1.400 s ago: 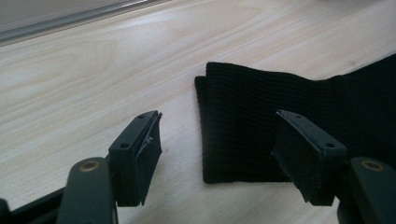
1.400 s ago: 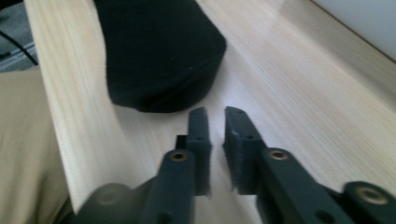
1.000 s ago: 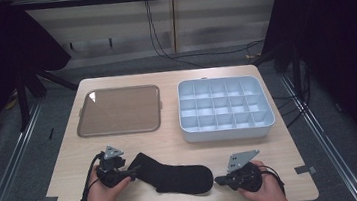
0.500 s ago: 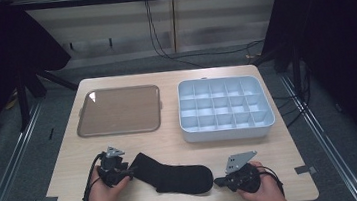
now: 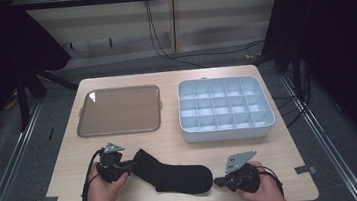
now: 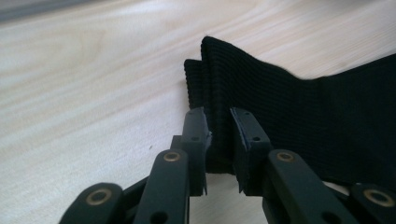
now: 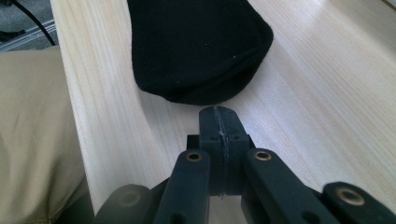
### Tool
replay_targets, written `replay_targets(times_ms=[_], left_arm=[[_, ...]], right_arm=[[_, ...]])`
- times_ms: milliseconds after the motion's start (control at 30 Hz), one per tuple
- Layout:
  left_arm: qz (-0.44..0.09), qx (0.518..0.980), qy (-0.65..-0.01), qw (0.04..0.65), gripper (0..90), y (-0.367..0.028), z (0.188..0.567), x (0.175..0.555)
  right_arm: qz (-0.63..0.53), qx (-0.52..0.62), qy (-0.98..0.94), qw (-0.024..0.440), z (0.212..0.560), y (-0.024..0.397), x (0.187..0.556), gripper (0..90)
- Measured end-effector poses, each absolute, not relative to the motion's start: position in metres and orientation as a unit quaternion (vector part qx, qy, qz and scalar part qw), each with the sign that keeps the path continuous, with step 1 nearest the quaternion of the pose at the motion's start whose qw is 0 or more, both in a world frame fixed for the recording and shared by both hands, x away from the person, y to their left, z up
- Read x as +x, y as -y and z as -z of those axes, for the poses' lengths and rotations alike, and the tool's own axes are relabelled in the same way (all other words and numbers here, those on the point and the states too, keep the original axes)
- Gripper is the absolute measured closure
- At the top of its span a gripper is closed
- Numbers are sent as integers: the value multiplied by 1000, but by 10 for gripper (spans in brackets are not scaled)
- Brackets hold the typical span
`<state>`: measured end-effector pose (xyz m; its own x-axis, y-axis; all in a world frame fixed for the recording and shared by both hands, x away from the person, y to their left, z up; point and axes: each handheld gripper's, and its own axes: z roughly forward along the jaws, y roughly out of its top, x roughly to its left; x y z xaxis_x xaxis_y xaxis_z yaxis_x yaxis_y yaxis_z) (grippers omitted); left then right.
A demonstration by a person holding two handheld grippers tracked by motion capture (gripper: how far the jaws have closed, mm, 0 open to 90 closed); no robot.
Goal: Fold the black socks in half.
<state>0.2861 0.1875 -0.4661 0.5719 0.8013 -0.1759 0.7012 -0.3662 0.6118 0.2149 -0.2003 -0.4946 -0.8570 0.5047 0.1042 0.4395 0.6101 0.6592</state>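
lying near the table's (image 5: 171, 141) front edge: black sock (image 5: 176, 173) | left gripper (image 5: 123, 167) jaws just closing on its cuff, pinched fold hides inner layers | right gripper (image 5: 218, 181) jaws shut empty, just off toe

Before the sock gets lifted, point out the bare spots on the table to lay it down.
Free: the wood strip between the brown tray and the black sock, the patch between the divided bin and the right gripper, and the far edge behind both containers. Crowded: the near edge, where sock, left gripper and right gripper sit.
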Motion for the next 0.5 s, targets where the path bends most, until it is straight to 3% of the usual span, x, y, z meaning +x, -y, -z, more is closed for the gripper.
replay_targets(times_ms=[500], left_arm=[[-90,825,-428,357,766,-175,441,279]], right_arm=[[-357,271,-893,42,495,198,215,900]])
